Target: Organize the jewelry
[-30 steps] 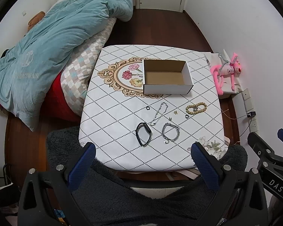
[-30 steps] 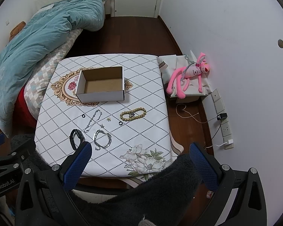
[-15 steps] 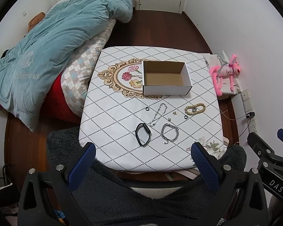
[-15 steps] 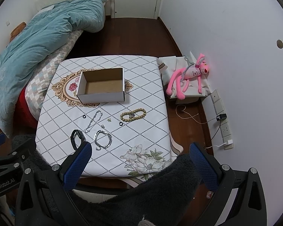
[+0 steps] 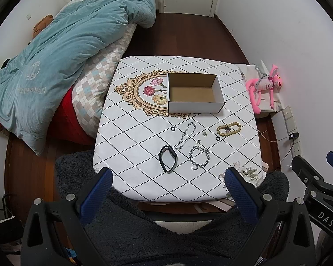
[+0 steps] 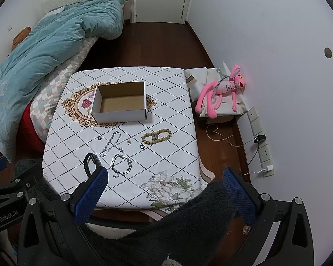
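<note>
The open cardboard box is sitting near the table's far edge, showing only its bare brown floor. The jewelry is lying on the diamond-patterned cloth between the box and the near edge: a fine silver chain, a chunky silver link bracelet, a smooth black band, a wooden bead bracelet toward the right edge, two small black rings and what are probably tiny earrings. I am holding my left gripper and right gripper wide apart, gripping nothing, above the near edge.
</note>
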Available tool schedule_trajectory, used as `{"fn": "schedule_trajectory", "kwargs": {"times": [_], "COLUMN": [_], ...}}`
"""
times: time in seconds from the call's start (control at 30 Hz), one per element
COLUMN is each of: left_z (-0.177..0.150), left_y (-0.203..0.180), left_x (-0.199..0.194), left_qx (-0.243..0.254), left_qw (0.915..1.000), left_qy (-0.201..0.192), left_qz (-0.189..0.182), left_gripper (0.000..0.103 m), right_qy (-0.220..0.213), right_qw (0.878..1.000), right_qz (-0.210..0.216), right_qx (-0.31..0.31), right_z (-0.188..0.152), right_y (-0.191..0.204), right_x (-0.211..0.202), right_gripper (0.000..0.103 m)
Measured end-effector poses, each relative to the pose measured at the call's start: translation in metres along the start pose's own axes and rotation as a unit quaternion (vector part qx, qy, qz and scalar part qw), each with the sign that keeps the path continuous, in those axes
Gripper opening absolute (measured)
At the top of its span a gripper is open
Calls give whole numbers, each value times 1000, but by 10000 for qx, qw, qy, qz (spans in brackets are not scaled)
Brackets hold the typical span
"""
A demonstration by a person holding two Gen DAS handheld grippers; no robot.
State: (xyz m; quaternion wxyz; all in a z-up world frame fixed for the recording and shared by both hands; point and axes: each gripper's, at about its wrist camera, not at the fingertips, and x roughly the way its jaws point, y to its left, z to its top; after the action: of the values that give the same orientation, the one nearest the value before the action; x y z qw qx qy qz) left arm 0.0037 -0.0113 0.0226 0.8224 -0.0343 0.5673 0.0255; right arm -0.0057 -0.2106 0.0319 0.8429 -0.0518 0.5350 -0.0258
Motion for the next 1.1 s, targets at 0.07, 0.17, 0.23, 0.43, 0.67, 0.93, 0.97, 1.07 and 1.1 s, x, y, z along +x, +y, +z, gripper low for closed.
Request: {"fn": "schedule_trajectory", "kwargs": {"times": [0.07,0.17,0.23,0.43,0.67,0.93,0.97,1.07,1.1], "left_z": [-1,0,1,1,1,0,2,6,11], "left_y": [0,0,0,0,-1,-2,-2,2,5], "left_x": [0,0,-2,-3,-5,-3,-2,10,16], "left_qx": [1,-3,-5,-5,-8,-1,5,-62,-112], "left_qw": [10000,10000,10000,10000,10000,10000,10000,9999,9997], "left_qy": [1,-4,-13,-19,-30,-42,-60,-151,-189], "left_qz": [-2,1,-3,-5,-13,-47,-38,52,101], "left_gripper": [103,103,103,103,103,103,103,103,103], "right_qy": [1,-2,-8,-16,-24,-7,-10,-29,-33], "right_qw": [10000,10000,10000,10000,10000,10000,10000,9998,9997], "right_qz": [-4,3,-5,-2,2,30,45,100,111], "right_qx": [-4,3,-2,0,3,29,49,167,192], "right_z": [1,0,0,-1,-1,3,5,14,14], "right_y": [0,0,-1,0,-1,-1,-2,-6,-7], "right_x": [-2,-1,-2,0,-1,-7,-9,-5,0], "right_gripper": [103,103,103,103,103,103,103,103,103]}}
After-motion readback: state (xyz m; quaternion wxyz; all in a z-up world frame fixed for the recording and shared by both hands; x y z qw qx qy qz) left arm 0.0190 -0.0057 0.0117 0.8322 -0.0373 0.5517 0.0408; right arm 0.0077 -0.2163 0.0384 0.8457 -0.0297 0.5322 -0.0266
